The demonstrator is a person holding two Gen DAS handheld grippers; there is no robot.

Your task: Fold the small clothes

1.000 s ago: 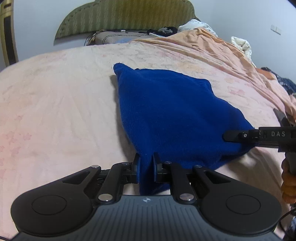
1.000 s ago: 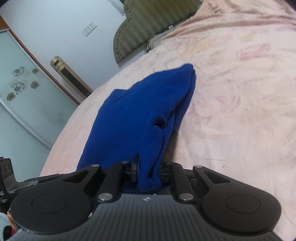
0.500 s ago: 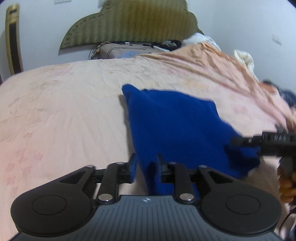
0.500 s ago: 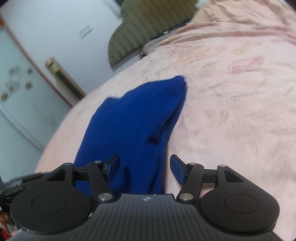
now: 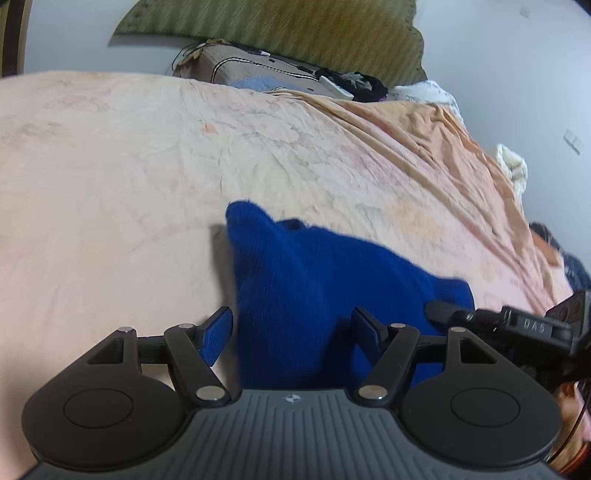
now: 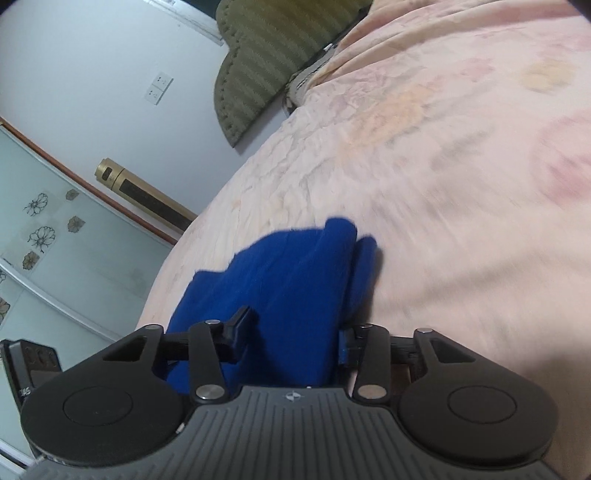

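Note:
A folded dark blue cloth (image 5: 314, 291) lies flat on the pink bedspread (image 5: 129, 206). My left gripper (image 5: 291, 338) hangs over the cloth's near left edge. Its jaws are opening, and the cloth lies between the blue pads without being pressed. From the right, the right gripper (image 5: 439, 308) reaches to the cloth's far corner. In the right wrist view the blue cloth (image 6: 291, 284) runs between the fingers of my right gripper (image 6: 291, 339). Those jaws are closing, one finger lying over the cloth and the other pad at its edge, with no squeeze visible. Part of the left gripper's body (image 6: 29, 365) shows at lower left.
An olive headboard (image 5: 295, 33), a pillow (image 5: 255, 70) and dark clothes (image 5: 358, 83) sit at the bed's head. An orange blanket (image 5: 461, 155) is bunched along the right side. A gold tower (image 6: 144, 195) and a glass door (image 6: 48, 251) stand beside the bed.
Both grippers were shut on the cloth's near edge a second ago; both have let go and spread their jaws. Both hands have shifted sideways, and the cloth lies flatter.

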